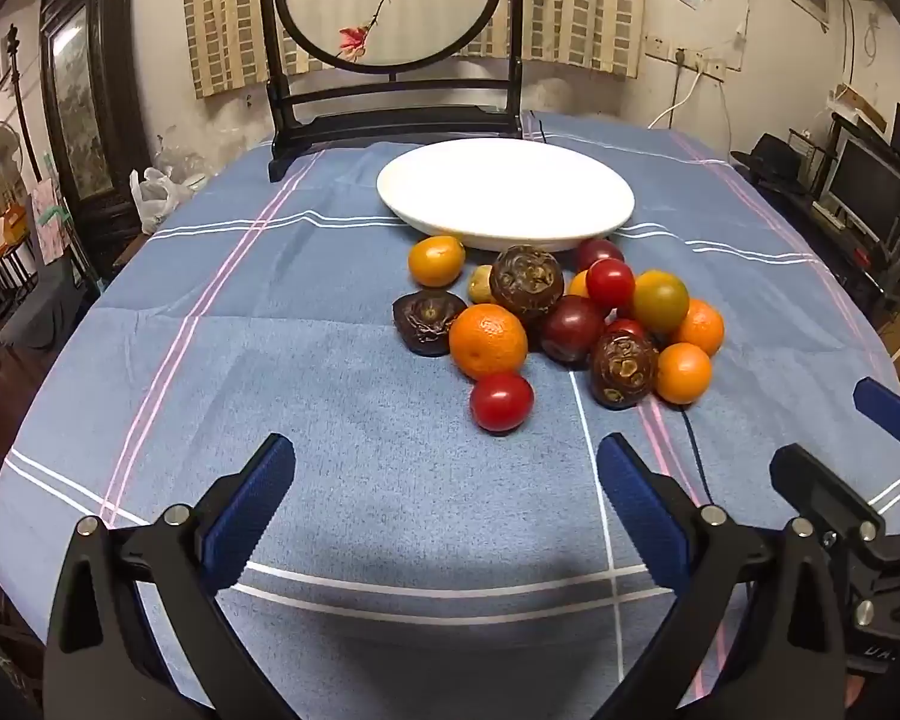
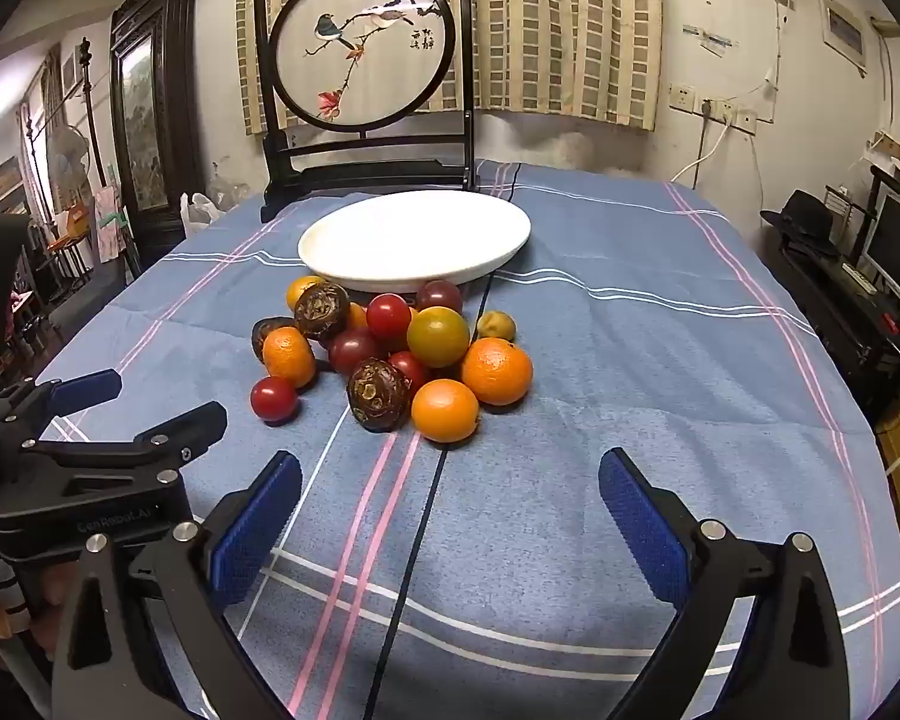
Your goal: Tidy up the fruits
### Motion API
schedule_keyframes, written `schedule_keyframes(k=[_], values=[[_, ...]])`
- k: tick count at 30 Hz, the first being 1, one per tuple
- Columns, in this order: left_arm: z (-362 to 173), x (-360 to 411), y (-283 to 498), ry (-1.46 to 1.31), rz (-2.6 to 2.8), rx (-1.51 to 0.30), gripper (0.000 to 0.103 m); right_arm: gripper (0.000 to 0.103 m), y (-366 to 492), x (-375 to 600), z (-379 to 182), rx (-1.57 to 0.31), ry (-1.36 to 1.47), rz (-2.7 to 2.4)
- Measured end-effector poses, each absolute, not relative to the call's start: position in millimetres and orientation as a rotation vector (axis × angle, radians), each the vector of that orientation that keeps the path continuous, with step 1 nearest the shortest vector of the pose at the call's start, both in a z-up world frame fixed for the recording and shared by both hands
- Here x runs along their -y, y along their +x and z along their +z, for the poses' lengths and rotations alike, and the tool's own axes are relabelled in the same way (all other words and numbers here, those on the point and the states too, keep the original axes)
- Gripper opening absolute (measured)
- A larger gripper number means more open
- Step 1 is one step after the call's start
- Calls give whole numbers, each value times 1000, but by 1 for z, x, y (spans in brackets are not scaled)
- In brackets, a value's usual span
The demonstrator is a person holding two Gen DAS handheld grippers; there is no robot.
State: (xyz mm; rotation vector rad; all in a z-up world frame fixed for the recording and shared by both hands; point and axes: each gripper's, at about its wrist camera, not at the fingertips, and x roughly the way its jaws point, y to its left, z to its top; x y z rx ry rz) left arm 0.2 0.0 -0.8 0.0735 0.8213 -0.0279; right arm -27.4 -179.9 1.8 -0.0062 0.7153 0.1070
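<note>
Nothing has been sorted yet, it would seem: the white plate [image 1: 504, 192] is seen bare at twelve o'clock on the table [image 1: 330, 396], and every fruit is left on the blue checked cloth just in front of it. The pile [image 1: 564, 324] is bunched at the plate's near rim, toward six o'clock of it. In the left wrist view a red cherry tomato [image 1: 501, 401] is found nearest, with a mandarin [image 1: 488, 341] touching it at about eleven o'clock, and a dark wrinkled passion fruit [image 1: 623, 369] at three o'clock of the tomato. A second passion fruit [image 1: 527, 282] is perched higher in the heap, close to the rim.

The left hand-held gripper [image 1: 444, 480] is held released, nothing between its blue pads, well short of the fruit. The right hand-held gripper [image 2: 450, 498] is likewise spread wide and unloaded; an orange kumquat-like fruit [image 2: 444, 410] and a larger mandarin [image 2: 497, 371] are lined up at its twelve o'clock.

The whole job is judged to remain: each piece is still to be lifted and set on the plate. Rolling is to be expected once the heap is disturbed.
</note>
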Motion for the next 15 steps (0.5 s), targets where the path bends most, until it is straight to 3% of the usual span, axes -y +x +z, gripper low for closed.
schedule_keyframes(k=[15], values=[[-4, -4, 0, 38, -51, -831, 99, 100, -29, 175, -1, -704, -18, 107]])
